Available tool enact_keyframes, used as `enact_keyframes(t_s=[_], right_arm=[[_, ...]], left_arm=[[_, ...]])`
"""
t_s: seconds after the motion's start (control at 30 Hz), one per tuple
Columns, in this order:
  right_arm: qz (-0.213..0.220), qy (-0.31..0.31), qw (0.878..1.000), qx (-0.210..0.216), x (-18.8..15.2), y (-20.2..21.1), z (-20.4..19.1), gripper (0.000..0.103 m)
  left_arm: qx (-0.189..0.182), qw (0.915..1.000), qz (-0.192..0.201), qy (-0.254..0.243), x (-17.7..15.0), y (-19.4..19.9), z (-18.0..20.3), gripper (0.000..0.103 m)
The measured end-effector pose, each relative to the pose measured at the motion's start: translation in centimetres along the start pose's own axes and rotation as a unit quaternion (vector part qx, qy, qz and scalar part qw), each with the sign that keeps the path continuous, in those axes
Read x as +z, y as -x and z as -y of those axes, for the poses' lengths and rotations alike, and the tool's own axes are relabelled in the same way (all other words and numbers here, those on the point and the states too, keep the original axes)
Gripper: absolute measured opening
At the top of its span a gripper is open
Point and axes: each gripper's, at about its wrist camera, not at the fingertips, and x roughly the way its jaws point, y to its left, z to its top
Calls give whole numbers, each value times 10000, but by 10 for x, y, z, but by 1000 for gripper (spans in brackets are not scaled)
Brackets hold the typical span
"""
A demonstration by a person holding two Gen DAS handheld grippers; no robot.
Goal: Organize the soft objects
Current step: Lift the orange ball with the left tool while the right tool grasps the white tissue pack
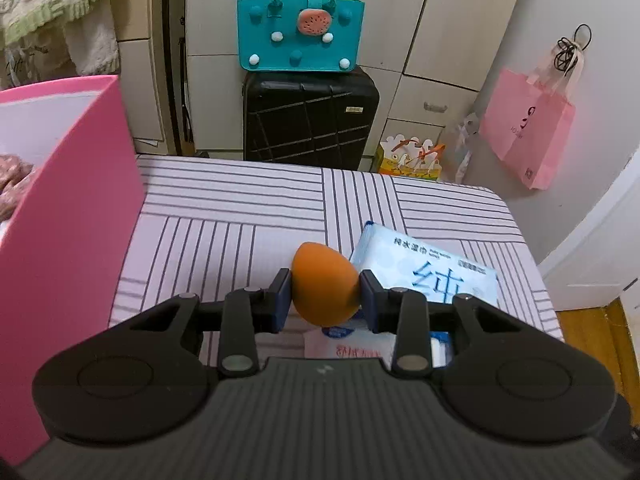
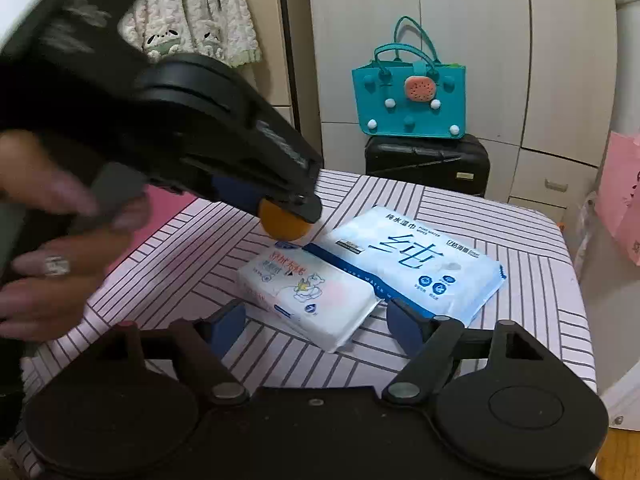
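The table (image 2: pixel 532 264) is covered with a pale pink cloth printed with blocks of dark stripes that run in different directions. Two soft packs lie flat on it, side by side and touching: a large light-blue pack of wet wipes (image 2: pixel 416 260) and a smaller white tissue pack (image 2: pixel 308 300) with a cartoon bear. At the table's left edge stands a pink box (image 1: pixel 68 240).

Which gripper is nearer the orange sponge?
Left. The left gripper is clamped on the orange sponge; the right gripper hangs open nearer the camera, by the small tissue pack.
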Motion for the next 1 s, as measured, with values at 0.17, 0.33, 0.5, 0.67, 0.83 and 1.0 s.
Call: enact_keyframes(t_s=[0.17, 0.33, 0.5, 0.67, 0.83, 1.0], right_arm=[[43, -215, 9997, -119, 0, -6, -2, 85], [66, -495, 9986, -178, -2, -15, -9, 91], [9, -456, 9978, -480, 5, -27, -20, 94], [12, -385, 9969, -679, 6, -32, -25, 87], [46, -442, 9973, -580, -1, -17, -18, 85], [20, -488, 9981, -367, -9, -2, -18, 84]], left_arm=[[-153, 9998, 64, -101, -3, 17, -6, 35], [-47, 9999, 88, 27, -2, 25, -16, 35], [-90, 9998, 165, 56, 0, 36, -23, 35], [-155, 9999, 54, 52, -3, 39, -27, 35], [-329, 9994, -10, -94, -10, 48, -29, 35], [-491, 9975, -148, -480, -19, 60, -27, 35]])
